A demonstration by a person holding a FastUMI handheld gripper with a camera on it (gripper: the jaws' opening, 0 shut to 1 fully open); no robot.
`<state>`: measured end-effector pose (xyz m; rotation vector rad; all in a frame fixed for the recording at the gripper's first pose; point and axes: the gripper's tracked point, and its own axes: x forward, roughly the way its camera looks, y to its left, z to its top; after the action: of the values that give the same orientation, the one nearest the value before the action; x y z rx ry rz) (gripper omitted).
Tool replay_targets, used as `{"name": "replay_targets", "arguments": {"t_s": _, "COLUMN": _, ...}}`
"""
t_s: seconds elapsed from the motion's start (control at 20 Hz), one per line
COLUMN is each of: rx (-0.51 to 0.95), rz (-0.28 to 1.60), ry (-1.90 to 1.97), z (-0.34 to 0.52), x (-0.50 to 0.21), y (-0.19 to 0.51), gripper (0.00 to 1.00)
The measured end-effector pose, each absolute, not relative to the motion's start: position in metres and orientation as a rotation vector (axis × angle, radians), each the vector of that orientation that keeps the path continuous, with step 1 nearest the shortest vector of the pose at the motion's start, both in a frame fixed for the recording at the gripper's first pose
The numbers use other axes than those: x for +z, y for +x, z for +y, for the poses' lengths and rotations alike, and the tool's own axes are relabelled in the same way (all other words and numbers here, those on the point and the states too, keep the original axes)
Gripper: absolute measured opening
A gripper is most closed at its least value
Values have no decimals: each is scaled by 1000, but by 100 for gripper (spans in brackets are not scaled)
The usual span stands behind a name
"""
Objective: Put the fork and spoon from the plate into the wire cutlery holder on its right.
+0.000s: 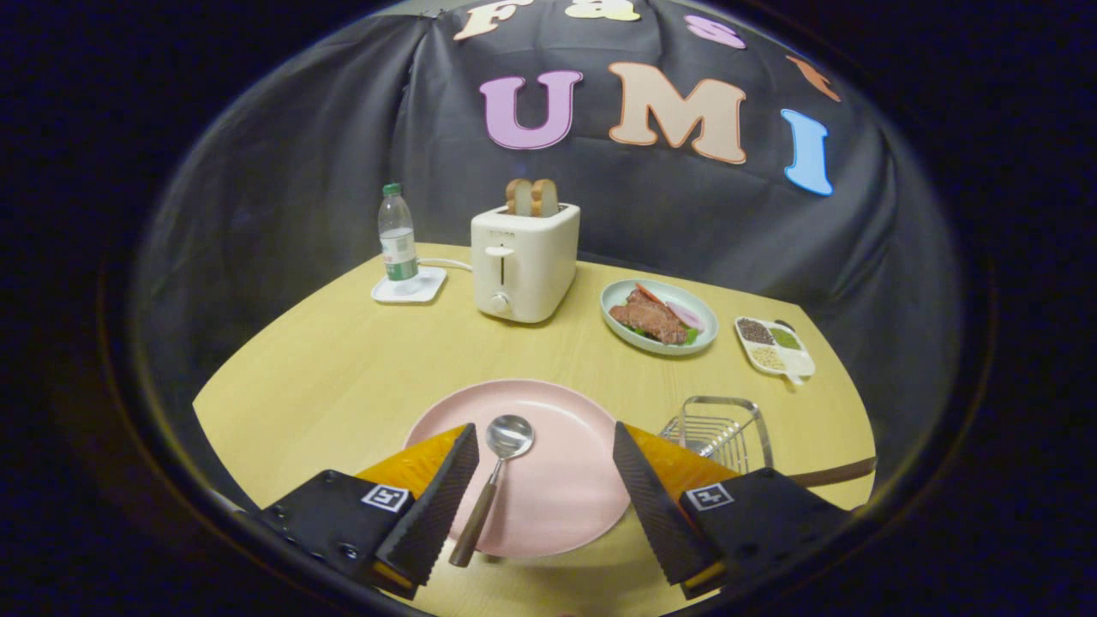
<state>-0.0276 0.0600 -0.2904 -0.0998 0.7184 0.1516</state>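
Pink plate (548,480) carried 1 spoon (497,471), lying betw. the spread fingers, nearer the left one; no fork seen. Gripper (544,446) jaws stood wide apart, holding nothing. 1 wire cutlery holder (724,428) sat just right of plate. Beyond: 1 toaster (523,261) w/ 2 bread slices (531,197), 1 bottle (397,233).

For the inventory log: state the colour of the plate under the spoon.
Pale pink plate, clearest in the gripper view, between the open fingers.
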Motion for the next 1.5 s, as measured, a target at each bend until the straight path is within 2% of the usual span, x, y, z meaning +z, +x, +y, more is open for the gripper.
{"name": "replay_targets", "arguments": {"t_s": 0.6, "rx": 176, "rz": 802, "ry": -140, "z": 81, "x": -353, "y": -50, "gripper": 100}}
{"name": "replay_targets", "arguments": {"t_s": 0.65, "rx": 176, "rz": 808, "ry": -145, "z": 82, "x": -357, "y": -52, "gripper": 97}}
{"name": "replay_targets", "arguments": {"t_s": 0.8, "rx": 185, "rz": 827, "ry": -152, "z": 84, "x": -364, "y": -55, "gripper": 88}}
{"name": "replay_targets", "arguments": {"t_s": 1.3, "rx": 208, "rz": 863, "ry": -159, "z": 88, "x": -374, "y": -58, "gripper": 27}}
{"name": "replay_targets", "arguments": {"t_s": 1.35, "rx": 212, "rz": 870, "ry": -156, "z": 87, "x": -375, "y": -59, "gripper": 27}}
{"name": "replay_targets", "arguments": {"t_s": 1.5, "rx": 175, "rz": 871, "ry": -159, "z": 77, "x": -374, "y": -56, "gripper": 14}}
